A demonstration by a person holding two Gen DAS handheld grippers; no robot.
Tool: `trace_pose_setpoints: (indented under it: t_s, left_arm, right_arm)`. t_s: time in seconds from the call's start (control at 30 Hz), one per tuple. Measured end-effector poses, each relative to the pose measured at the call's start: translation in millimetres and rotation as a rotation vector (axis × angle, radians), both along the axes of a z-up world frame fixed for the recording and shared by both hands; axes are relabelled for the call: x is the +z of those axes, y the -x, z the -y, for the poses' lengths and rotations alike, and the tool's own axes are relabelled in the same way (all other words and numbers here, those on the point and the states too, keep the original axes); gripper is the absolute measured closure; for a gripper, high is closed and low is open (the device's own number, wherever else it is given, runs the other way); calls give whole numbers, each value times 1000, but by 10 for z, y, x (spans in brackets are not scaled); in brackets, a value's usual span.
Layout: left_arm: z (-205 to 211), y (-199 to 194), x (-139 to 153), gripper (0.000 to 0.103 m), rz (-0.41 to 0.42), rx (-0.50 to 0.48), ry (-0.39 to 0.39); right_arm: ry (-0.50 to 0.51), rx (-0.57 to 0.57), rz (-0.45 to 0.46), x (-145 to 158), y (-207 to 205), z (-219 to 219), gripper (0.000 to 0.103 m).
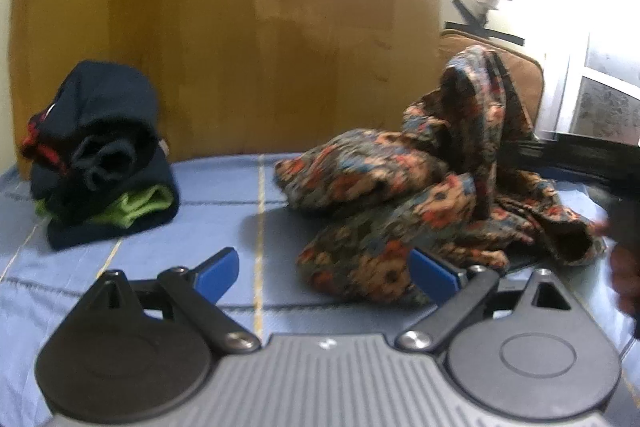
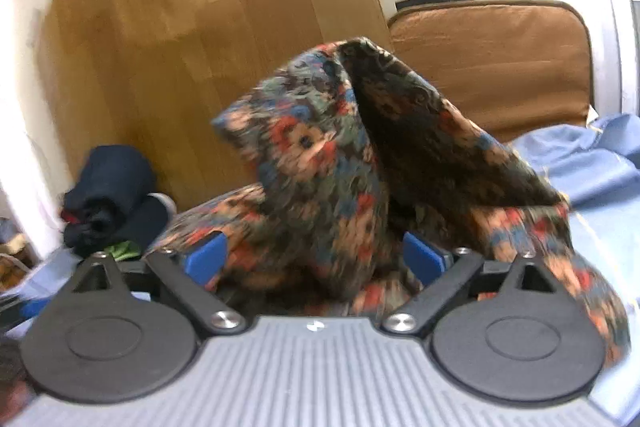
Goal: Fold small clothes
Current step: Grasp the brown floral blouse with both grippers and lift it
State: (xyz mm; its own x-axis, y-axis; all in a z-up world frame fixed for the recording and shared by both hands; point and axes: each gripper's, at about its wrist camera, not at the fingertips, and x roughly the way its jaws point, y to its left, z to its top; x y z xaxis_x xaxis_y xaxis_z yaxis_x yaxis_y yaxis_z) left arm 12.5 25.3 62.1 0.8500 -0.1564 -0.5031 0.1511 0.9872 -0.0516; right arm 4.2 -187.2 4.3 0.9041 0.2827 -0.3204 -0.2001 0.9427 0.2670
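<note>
From the left wrist, the left gripper (image 1: 324, 273) stands with jaws apart and empty, just short of the crumpled floral garment (image 1: 424, 195) on the blue sheet (image 1: 224, 187). From the right wrist, the right gripper (image 2: 316, 259) also gapes, garment bunched between its unclamped pads; closing here would likely pinch several layers and fold it crooked.

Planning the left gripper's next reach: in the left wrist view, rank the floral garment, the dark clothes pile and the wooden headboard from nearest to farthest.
1. Floral garment, crumpled just ahead, right.
2. Dark clothes pile, farther back, left.
3. Wooden headboard, upright behind both.
</note>
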Motion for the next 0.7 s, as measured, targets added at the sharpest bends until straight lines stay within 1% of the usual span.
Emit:
trace_pose_setpoints:
  t_s: [0.07,0.1,0.13,0.17,0.23,0.3,0.37,0.47,0.53,0.57,0.6,0.63,0.67,0.7]
  left_arm:
    - [18,-64,62,8,9,-8,-22]
    - [-6,-107,110,6,15,-2,-32]
    - [-45,-136,159,4,19,3,-33]
    - [-96,-182,219,2,20,7,-29]
    - [-173,-288,319,0,21,8,-14]
    - [-166,-451,371,0,8,-8,-8]
    - [-76,-644,372,0,-15,-42,-8]
    - [93,-972,270,1,-68,-66,-22]
    - [221,-1139,157,13,-103,-72,-40]
    - [284,-1198,97,39,-124,-69,-52]
    - [326,-1224,37,73,-142,-62,-64]
    - [359,-1270,0,86,-165,-53,-71]
    - [354,-1297,-12,92,-177,-47,-60]
    - [335,-1301,4,94,-170,-35,-45]
  right_arm:
    - [35,-4,-22,20,-265,-8,63]
    - [40,21,-52,35,-413,31,95]
    - [-1,2,-55,88,-457,165,96]
    - [-56,-36,-13,164,-423,354,97]
    - [-94,-143,101,349,-255,763,97]
    - [-137,-241,155,463,-72,1188,97]
    - [-154,-303,162,505,41,1536,97]
    - [-134,-376,124,446,121,1844,97]
    - [-131,-391,93,350,174,1984,97]
    - [-125,-397,82,303,217,2036,97]
    - [-105,-412,72,263,241,2066,97]
    - [-76,-426,63,228,282,2043,92]
    - [-60,-445,56,203,325,2034,88]
    - [-56,-465,61,185,370,2032,75]
